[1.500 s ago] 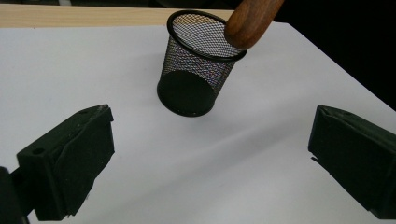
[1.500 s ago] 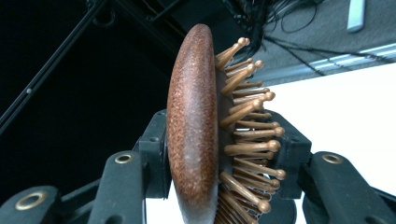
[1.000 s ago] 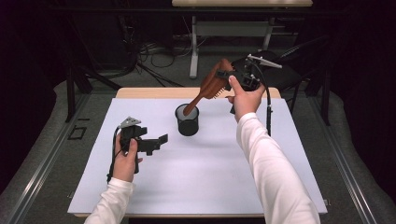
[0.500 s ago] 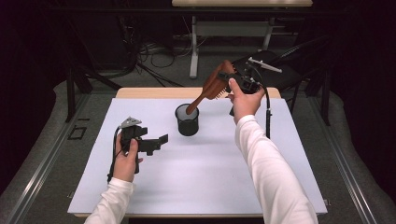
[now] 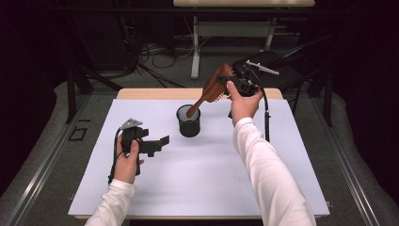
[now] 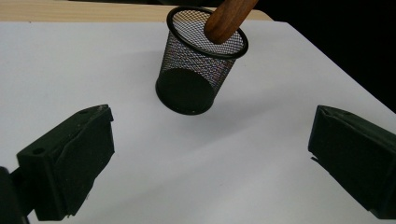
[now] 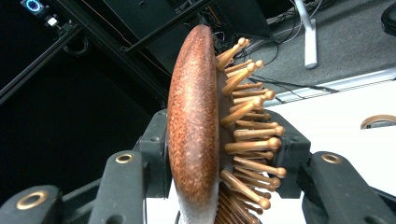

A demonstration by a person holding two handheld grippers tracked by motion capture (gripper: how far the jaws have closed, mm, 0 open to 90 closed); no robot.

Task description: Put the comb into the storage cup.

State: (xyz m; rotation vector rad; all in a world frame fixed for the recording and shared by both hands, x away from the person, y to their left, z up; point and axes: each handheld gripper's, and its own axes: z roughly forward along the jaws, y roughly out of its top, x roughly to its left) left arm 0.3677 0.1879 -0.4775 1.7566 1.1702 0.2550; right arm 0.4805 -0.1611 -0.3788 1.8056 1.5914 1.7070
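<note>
A brown wooden hairbrush [image 5: 212, 89] slants over the table, its handle end dipping into the mouth of a black mesh cup [image 5: 189, 122]. My right gripper [image 5: 231, 85] is shut on the brush head; in the right gripper view the jaws press the brush's back and its peg bristles [image 7: 194, 126]. My left gripper [image 5: 162, 142] rests low on the white tabletop, left of the cup, open with nothing between its jaws. In the left gripper view the cup [image 6: 196, 70] stands ahead with the brush handle [image 6: 229, 18] in its rim.
The white table surface [image 5: 211, 188] has a wooden strip along its far edge [image 5: 150, 93]. The right gripper's cable [image 5: 267, 117] hangs down to the table beside the forearm. Desk legs and floor cables [image 5: 155, 52] lie beyond the table.
The right hand and the brush have shifted only slightly. The left gripper has kept still.
</note>
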